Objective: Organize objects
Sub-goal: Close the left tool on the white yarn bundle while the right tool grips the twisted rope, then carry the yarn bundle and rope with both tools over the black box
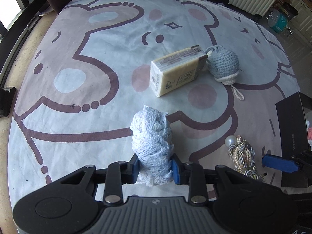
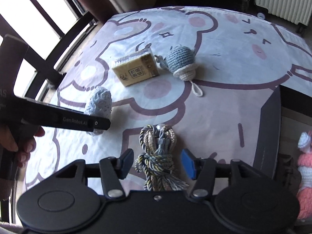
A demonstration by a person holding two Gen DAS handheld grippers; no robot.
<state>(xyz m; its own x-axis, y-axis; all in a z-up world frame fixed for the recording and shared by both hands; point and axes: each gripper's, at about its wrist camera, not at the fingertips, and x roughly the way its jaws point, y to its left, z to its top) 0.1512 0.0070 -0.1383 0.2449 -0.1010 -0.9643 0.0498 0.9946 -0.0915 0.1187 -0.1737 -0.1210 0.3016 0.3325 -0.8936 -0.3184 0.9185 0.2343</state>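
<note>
A: Your left gripper (image 1: pixel 155 167) is clamped on the pale blue lace bundle (image 1: pixel 152 142), lifted just over the cartoon-print cloth (image 1: pixel 78 78).

B: And your right gripper (image 2: pixel 157 163) stands apart, its fingers either side of the braided cord bundle (image 2: pixel 158 156), nothing pinched yet.

A: Little looks sorted, I'd judge. The soap bar (image 1: pixel 175 70) and the crocheted blue ball (image 1: pixel 224 64) lie touching on the cloth.

B: The dark box (image 2: pixel 269 128) on your right seems the destination; something pink and knitted (image 2: pixel 305 171) lies beyond it.
</note>
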